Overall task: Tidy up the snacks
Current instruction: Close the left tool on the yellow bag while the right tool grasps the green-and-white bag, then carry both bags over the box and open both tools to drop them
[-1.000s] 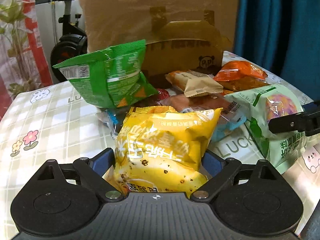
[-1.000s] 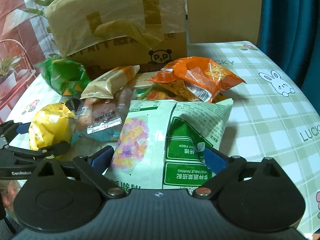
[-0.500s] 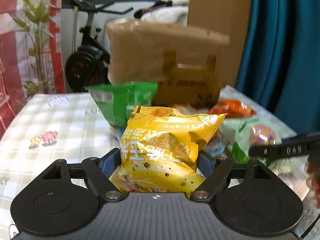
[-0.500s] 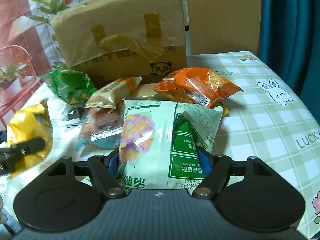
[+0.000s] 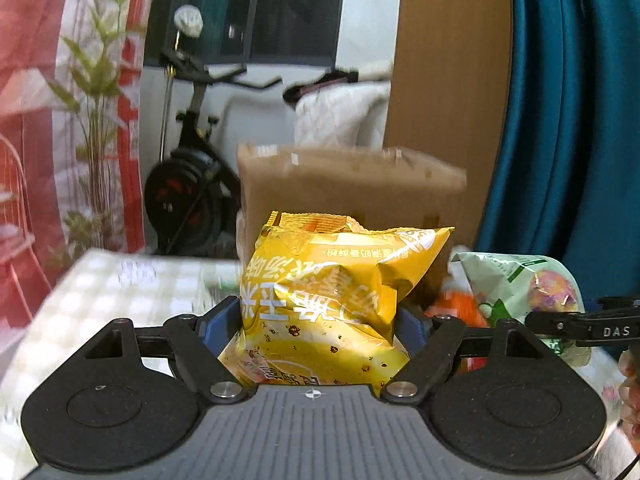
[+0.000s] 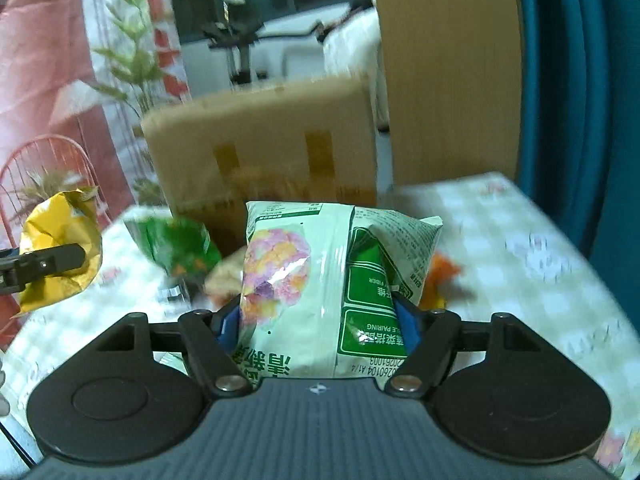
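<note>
My left gripper (image 5: 318,320) is shut on a yellow snack bag (image 5: 332,300) and holds it up above the table. The bag also shows at the left of the right wrist view (image 6: 60,248). My right gripper (image 6: 318,320) is shut on a pale green snack bag (image 6: 332,280) with a flower picture, also lifted; it shows at the right of the left wrist view (image 5: 520,292). A dark green bag (image 6: 176,244) and an orange bag (image 6: 440,276) lie on the checked tablecloth (image 6: 520,248) below, blurred.
A taped cardboard box (image 6: 264,152) stands at the back of the table behind the snacks. A tall brown panel (image 5: 448,80) and a blue curtain (image 5: 568,120) stand at the right. An exercise bike (image 5: 188,184) and a plant (image 5: 96,120) stand beyond the table's left side.
Both grippers have risen from the table with their bags in them. The snack pile and the box have dropped lower in both views.
</note>
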### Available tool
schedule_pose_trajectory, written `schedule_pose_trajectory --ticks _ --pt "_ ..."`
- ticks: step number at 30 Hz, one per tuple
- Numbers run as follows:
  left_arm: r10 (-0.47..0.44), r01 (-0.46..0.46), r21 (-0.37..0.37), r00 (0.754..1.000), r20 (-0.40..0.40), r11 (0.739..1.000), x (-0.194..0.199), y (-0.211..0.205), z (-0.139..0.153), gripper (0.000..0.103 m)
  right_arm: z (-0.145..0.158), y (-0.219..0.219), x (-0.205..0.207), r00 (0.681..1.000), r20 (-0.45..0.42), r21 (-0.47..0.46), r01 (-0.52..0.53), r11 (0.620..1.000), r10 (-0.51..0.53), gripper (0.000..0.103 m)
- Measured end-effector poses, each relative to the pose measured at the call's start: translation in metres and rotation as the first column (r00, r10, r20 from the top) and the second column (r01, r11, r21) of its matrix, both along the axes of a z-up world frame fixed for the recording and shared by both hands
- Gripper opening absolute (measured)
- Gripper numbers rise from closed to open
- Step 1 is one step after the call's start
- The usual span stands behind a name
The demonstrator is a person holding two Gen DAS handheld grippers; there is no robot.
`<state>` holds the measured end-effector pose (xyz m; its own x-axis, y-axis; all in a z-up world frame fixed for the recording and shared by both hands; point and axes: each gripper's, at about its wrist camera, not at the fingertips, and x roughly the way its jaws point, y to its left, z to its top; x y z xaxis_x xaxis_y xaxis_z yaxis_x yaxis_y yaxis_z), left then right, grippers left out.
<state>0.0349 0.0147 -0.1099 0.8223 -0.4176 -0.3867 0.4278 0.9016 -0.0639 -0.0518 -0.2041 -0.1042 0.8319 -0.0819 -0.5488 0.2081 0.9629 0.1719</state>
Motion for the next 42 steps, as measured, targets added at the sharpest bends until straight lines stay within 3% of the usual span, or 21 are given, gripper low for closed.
schedule_pose_trajectory --ticks 9,17,22,28,36,42 --pt "0.03 -0.03 -0.004 0.99 0.135 1.0 0.039 -0.025 0.055 0.083 0.061 -0.03 0.038 0.988 0.149 -0.036 -0.032 0.999 0.037 0.074" --pt "0.058 -0.054 -0.029 0.985 0.165 0.998 0.11 -0.061 0.098 0.083 0.108 -0.041 0.117 0.959 0.25 -0.185 -0.085 0.979 0.13 0.074" --pt "0.085 -0.084 -0.012 0.991 0.107 0.996 0.172 -0.087 0.107 0.083 0.108 -0.043 0.182 0.955 0.251 -0.248 -0.095 0.964 0.159 0.074" --pt "0.086 -0.087 0.009 0.994 0.062 0.996 0.21 -0.1 0.1 0.084 0.09 -0.048 0.236 0.96 0.216 -0.225 -0.126 0.966 0.176 0.074" --pt "0.069 -0.069 0.014 0.997 -0.037 0.998 0.245 -0.097 0.081 0.09 0.07 -0.058 0.262 0.966 0.145 -0.178 -0.189 0.966 0.215 0.081" --pt "0.04 -0.04 0.014 0.998 -0.042 0.999 0.233 -0.091 0.099 0.09 0.081 -0.072 0.251 0.966 0.157 -0.123 -0.186 0.975 0.204 0.081"
